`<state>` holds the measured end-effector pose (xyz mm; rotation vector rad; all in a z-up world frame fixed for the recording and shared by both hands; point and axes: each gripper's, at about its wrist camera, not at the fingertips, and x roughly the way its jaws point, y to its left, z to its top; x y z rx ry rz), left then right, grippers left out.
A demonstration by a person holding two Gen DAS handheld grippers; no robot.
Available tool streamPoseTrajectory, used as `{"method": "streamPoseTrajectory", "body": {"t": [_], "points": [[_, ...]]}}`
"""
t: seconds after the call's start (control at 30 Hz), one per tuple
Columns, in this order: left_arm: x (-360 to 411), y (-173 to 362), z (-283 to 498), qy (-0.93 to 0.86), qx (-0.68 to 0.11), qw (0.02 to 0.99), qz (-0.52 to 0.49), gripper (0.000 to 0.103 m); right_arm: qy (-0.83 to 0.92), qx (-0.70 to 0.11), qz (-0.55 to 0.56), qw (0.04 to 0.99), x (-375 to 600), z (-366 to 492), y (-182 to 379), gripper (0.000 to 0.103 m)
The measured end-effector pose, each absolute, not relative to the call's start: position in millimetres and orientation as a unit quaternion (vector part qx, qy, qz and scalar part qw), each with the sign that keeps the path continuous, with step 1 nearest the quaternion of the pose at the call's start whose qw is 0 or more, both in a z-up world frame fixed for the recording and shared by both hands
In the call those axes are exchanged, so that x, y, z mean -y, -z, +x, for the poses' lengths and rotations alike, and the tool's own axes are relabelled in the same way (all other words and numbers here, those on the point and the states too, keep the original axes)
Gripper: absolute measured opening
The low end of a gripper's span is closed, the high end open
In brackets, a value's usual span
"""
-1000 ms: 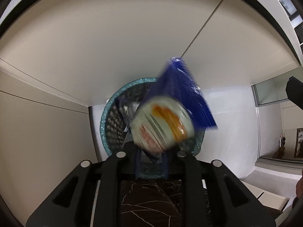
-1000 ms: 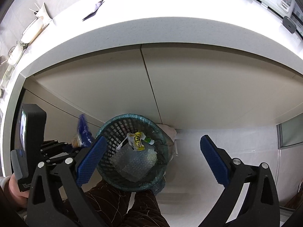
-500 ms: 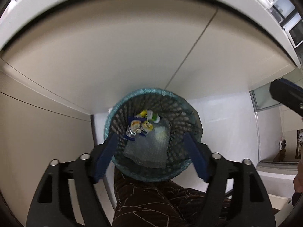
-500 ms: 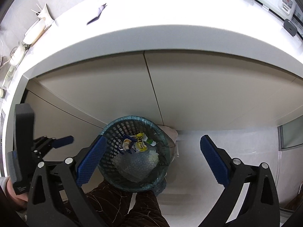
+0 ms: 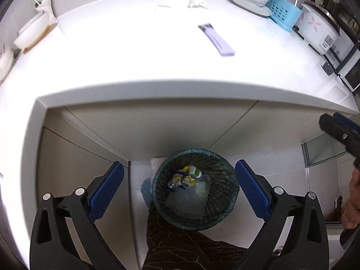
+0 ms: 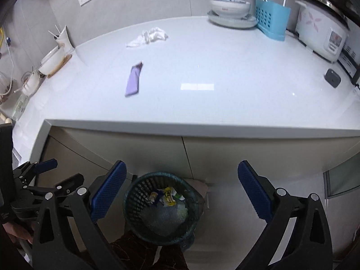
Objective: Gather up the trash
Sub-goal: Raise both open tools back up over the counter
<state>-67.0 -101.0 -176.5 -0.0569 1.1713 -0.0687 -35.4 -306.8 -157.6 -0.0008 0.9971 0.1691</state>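
Note:
A teal mesh trash bin [image 5: 226, 199] [image 6: 135, 211] stands on the floor below the counter edge, with snack wrappers [image 5: 180, 180] [image 6: 165, 196] and a plastic bag inside. My left gripper [image 5: 178, 191] is open and empty above the bin. My right gripper [image 6: 182, 191] is open and empty, also above it. On the white counter [image 6: 225, 72] lie a purple wrapper [image 5: 216, 40] [image 6: 133, 79] and a crumpled white tissue [image 5: 195, 1] [image 6: 149, 36].
At the counter's back stand stacked bowls [image 6: 230, 6], a blue utensil holder [image 6: 271, 21] and a rice cooker [image 6: 321, 31]. A small grey device [image 6: 332, 77] lies at the right. Cups and dishes [image 6: 52, 60] sit at the left. Cabinet doors [image 6: 247, 155] are below the counter.
My left gripper opened and dropped the blue snack wrapper into the bin. Both grippers have since risen and tilted up, bringing the countertop into view.

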Motion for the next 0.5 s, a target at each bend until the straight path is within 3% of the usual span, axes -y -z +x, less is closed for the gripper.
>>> {"method": "streamPoseTrajectory", "body": {"t": [0.5], "points": [[70.7,106.4,-28.6,-0.001,-0.529,0.847,-0.053,0.097,-0.099,-0.456,-0.019,0.884,267.8,3.1,89.7,0.095]]}}
